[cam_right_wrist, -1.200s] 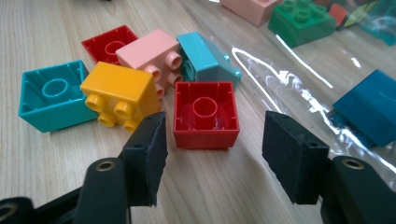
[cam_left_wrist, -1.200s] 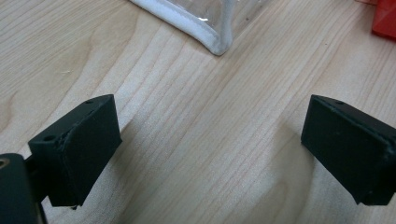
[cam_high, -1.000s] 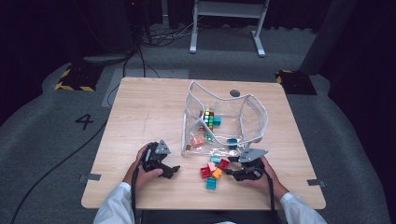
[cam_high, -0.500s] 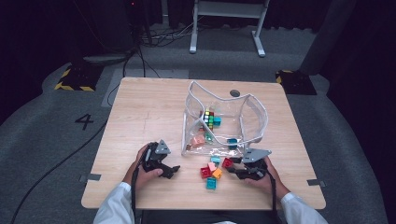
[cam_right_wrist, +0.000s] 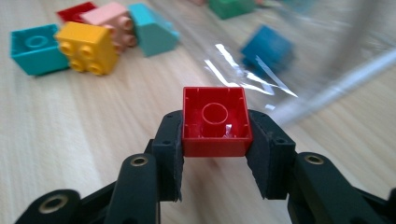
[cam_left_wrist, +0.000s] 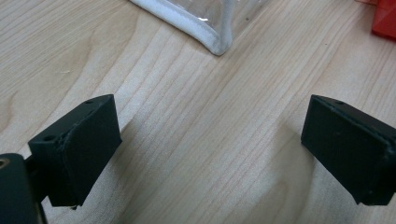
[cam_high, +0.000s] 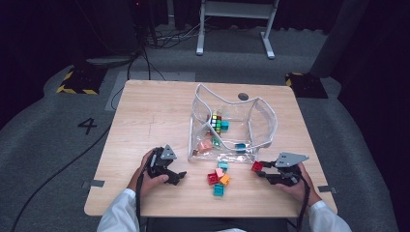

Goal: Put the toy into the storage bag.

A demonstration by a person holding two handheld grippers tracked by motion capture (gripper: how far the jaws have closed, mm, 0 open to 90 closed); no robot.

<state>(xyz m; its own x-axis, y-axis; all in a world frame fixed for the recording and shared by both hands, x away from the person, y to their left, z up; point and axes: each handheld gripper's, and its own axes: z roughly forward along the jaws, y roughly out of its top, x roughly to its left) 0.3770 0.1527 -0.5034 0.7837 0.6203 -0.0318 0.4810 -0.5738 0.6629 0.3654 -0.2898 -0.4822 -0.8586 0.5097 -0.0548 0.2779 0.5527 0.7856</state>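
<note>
Red brick [cam_right_wrist: 215,122] clamped hollow side up in right gripper [cam_right_wrist: 215,140], jaws just closed onto it, near front right corner of clear bag [cam_high: 261,126] on bench [cam_high: 145,116]. Loose bricks [cam_high: 218,179] well apart. Left gripper [cam_left_wrist: 210,154] released, empty, over bare wood.

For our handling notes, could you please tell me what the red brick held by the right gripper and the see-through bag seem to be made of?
Red brick: probably hard moulded plastic, glossy, with crisp edges and a hollow underside tube.
Bag: apparently soft clear vinyl, shown by glare streaks and creases, with white edging.
</note>
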